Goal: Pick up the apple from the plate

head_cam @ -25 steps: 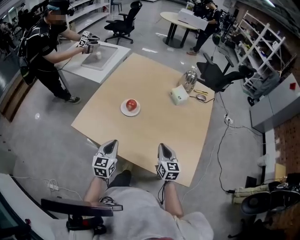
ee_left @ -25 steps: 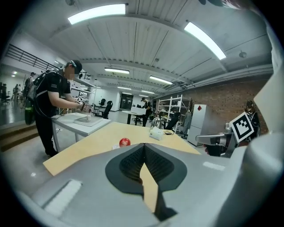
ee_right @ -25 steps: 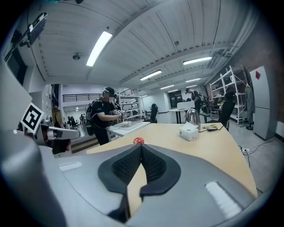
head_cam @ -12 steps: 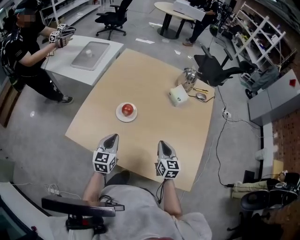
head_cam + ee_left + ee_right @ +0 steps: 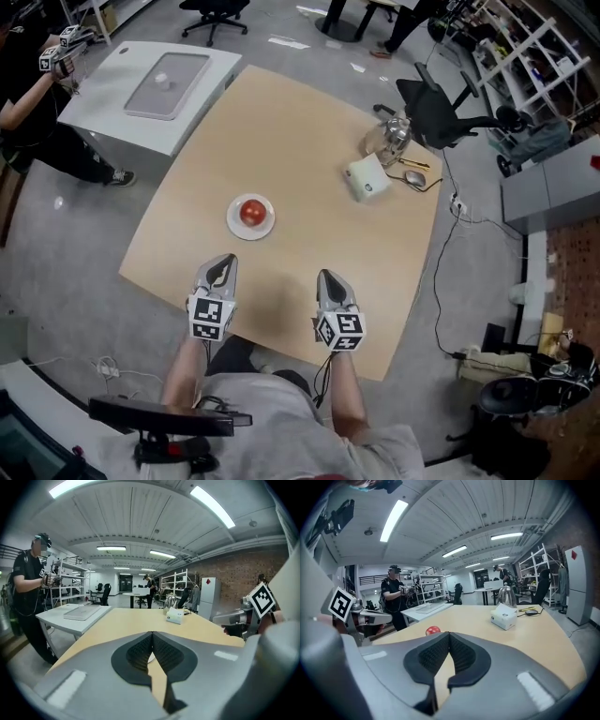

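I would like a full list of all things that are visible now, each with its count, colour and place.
apple: one, red, on the plate
plate: one, white, on the table, ahead of the left gripper
table: one, light wood, centre
tissue box: one, white, far right part of the table
kettle: one, silver, beyond the tissue box
office chair: one, black, past the table's far right corner
side table: one, white, far left
tray: one, grey, on the side table
other person: one, black clothes, beside the side table
left gripper: one, grey, shut, empty, over the table's near edge
right gripper: one, grey, shut, empty, over the table's near edge
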The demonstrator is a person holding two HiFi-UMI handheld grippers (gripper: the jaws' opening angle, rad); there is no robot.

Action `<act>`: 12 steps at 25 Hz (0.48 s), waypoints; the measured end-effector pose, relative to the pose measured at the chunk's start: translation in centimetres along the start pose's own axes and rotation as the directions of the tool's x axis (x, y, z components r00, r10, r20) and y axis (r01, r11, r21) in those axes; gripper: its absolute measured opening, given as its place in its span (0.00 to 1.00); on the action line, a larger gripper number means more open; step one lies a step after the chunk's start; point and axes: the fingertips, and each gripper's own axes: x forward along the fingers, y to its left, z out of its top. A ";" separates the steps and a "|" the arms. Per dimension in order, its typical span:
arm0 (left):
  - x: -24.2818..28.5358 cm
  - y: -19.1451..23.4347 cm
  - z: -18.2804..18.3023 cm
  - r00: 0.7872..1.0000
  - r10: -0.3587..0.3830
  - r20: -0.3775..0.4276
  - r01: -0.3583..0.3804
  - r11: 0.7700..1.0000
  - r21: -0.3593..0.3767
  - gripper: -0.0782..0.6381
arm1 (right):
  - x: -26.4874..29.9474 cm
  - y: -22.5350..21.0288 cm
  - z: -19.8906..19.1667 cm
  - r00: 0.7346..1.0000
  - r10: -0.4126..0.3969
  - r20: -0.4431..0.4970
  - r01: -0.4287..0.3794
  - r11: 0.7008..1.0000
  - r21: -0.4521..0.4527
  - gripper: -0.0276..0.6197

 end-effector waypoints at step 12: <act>6.4 2.7 -1.6 0.998 -0.041 -0.045 0.043 0.998 0.040 0.20 | 4.8 -0.3 -1.2 0.999 -0.005 -0.031 0.006 1.000 0.018 0.05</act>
